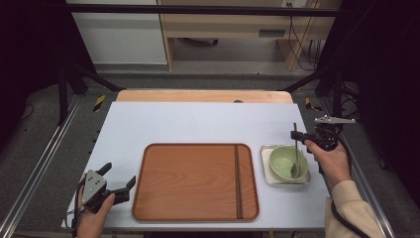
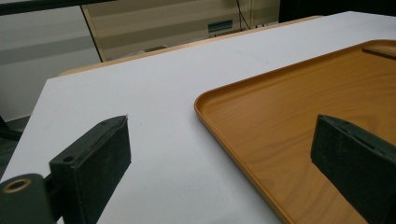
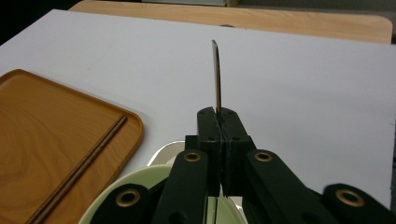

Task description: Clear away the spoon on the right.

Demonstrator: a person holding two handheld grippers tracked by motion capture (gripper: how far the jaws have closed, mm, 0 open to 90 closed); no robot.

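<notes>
Right hand-held gripper (image 1: 297, 135) is clamped tight on the handle of a spoon (image 1: 295, 148), its two black jaws pressed flat together around the thin stem in the right gripper view, where the handle tip (image 3: 216, 74) pokes up past them. From the high view the spoon stands steeply, its scoop end down inside a pale green bowl (image 1: 283, 159), and the bowl sits in a small square metal dish (image 1: 266, 171) on the right side of the desk (image 1: 198, 124). The person's right hand (image 1: 331, 161) holds that tool just beside the dish.

Left hand-held gripper (image 1: 121, 179) rests at the near left corner of the desk in the person's left hand (image 1: 94, 213) — its jaws stand wide apart with nothing between them. In the left gripper view one pad (image 2: 100, 158) hangs over bare white desk and the other (image 2: 350, 158) over the near left corner of a wooden tray (image 2: 289, 121).

That tray (image 1: 195, 181) lies flat in the middle of the desk, close to the front edge, between the two hands. A pair of dark chopsticks (image 1: 237, 181) lies along its right side, parallel to the rim and running front to back. The dish sits just right of the tray, apart from it.

Farther off, the white desk top is bare up to a strip of light wood (image 1: 203, 95) along the far edge.
</notes>
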